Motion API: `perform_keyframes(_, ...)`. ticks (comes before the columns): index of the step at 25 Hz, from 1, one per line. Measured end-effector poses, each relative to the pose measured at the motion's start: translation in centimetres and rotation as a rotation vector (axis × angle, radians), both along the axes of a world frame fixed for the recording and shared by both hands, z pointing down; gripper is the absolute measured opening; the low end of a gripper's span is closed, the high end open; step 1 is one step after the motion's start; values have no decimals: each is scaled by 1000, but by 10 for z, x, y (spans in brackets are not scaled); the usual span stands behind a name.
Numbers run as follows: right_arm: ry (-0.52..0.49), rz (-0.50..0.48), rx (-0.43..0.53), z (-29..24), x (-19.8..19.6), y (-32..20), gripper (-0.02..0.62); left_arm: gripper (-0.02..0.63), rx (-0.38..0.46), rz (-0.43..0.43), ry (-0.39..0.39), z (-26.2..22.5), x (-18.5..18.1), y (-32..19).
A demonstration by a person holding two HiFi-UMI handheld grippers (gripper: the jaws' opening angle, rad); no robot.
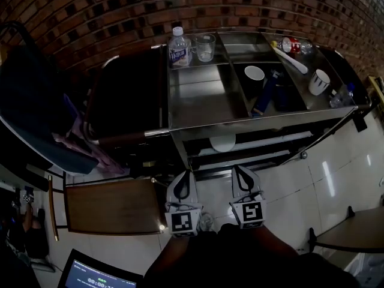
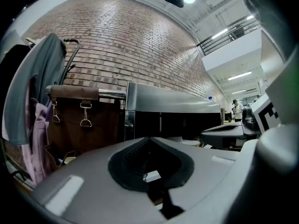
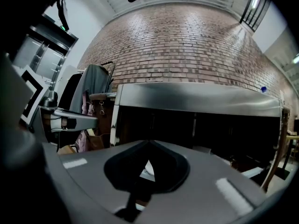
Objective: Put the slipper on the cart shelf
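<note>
Steel cart (image 1: 198, 101), head view: we see the left gripper (image 1: 185, 174) and right gripper (image 1: 240, 169) side by side, jaws pressed together, empty, aimed at the cart. The pale slipper (image 1: 223, 143) lies on its lower shelf. Left gripper view: jaws meet on nothing. Right gripper view: likewise closed, empty.

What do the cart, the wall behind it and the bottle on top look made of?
Cart: brushed stainless steel by the look, grey with a soft sheen and blurred reflections.
Wall: red brick, matt, with mortar lines visible.
Bottle: probably clear plastic; it is see-through, with a white cap and a label.
</note>
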State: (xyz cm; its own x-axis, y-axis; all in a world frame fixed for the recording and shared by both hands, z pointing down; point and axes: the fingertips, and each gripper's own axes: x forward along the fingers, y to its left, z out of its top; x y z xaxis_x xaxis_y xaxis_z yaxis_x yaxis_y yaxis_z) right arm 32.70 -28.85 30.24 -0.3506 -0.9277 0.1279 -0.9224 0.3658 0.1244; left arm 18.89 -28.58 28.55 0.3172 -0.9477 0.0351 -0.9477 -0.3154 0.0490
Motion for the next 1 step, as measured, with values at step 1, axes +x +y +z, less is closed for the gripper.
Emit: perform_keyframes(1,-2,-1,0,0,-1,0,2,15,1,1,-2,0,0,0)
